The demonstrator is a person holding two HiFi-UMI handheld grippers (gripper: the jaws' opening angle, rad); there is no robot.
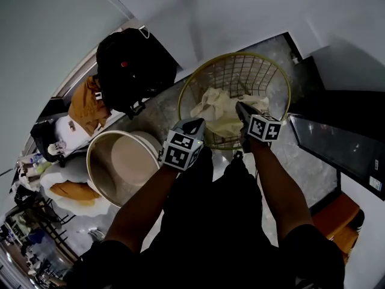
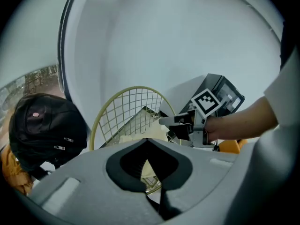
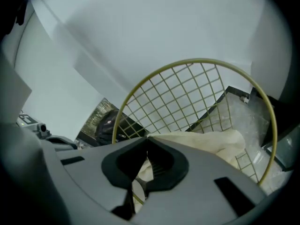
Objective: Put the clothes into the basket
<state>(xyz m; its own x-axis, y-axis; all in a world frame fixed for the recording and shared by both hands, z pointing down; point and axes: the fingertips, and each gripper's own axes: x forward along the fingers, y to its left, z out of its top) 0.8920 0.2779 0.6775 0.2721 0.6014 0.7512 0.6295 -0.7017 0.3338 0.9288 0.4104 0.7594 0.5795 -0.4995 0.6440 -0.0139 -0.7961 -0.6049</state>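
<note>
A round yellow wire basket (image 1: pixel 278 80) stands on the floor ahead of me, with a cream cloth (image 1: pixel 218 112) bunched inside it. My left gripper (image 1: pixel 197 124) hovers at the basket's near rim, its jaws closed at the cloth's left edge. My right gripper (image 1: pixel 242 108) is over the basket, also shut, and the cloth runs out from its tips. In the left gripper view the cloth (image 2: pixel 132 138) shows behind the closed left gripper (image 2: pixel 147 140), with the right gripper (image 2: pixel 164 121) beyond. In the right gripper view the cloth (image 3: pixel 211 139) stretches right from the right gripper (image 3: pixel 148 137) inside the basket (image 3: pixel 140 86).
A round beige tub (image 1: pixel 97 143) sits left of the basket. Behind it is a black backpack (image 1: pixel 129 65), then an orange garment (image 1: pixel 86 106) and a cluttered surface (image 1: pixel 42 167). A dark cabinet with a glass front (image 1: pixel 343 143) stands on the right. White walls close off the far side.
</note>
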